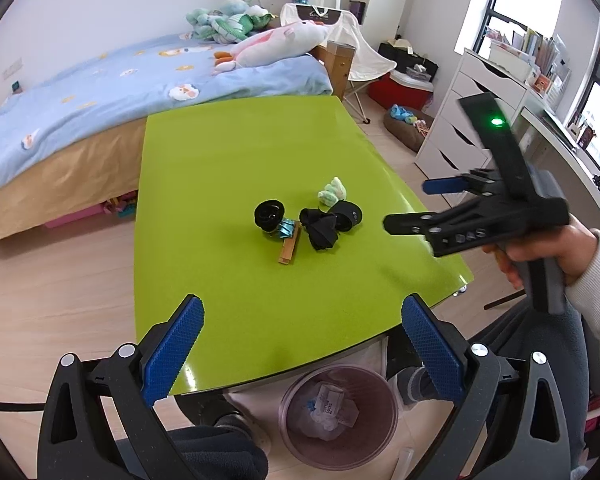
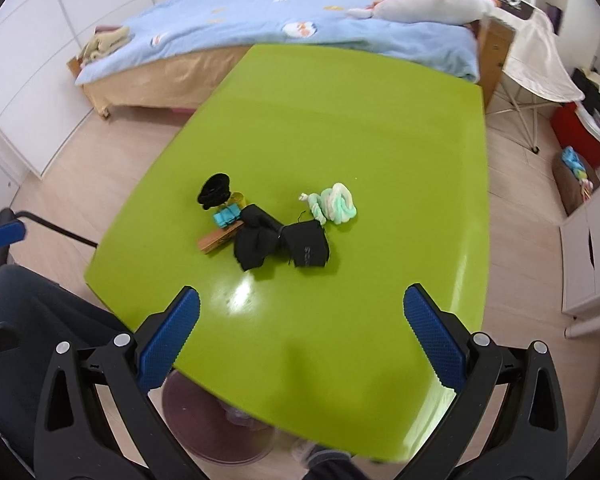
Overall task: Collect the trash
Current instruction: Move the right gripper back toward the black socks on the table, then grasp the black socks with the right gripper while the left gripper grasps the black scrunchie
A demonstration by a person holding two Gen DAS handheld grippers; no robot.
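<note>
Both my grippers hang released over the green table (image 2: 340,120), nothing held.

My left gripper (image 1: 302,344) gapes wide at 6 o'clock; the bin (image 1: 338,412) below is half hidden by the table's near edge. The trash pile (image 2: 276,216) sits mid-table at 12: one black ring, one blue scrap, one wood piece, two black cloths, one pale-green twist, partly overlapping. Bare table rings it. My right gripper (image 2: 302,340) is equally wide.

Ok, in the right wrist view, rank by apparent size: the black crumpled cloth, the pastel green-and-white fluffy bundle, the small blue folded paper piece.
1. Black crumpled cloth, clearly the largest.
2. Pastel green-and-white fluffy bundle.
3. Small blue folded paper piece, partly tucked behind the cloth, so its full extent is unsure.
</note>
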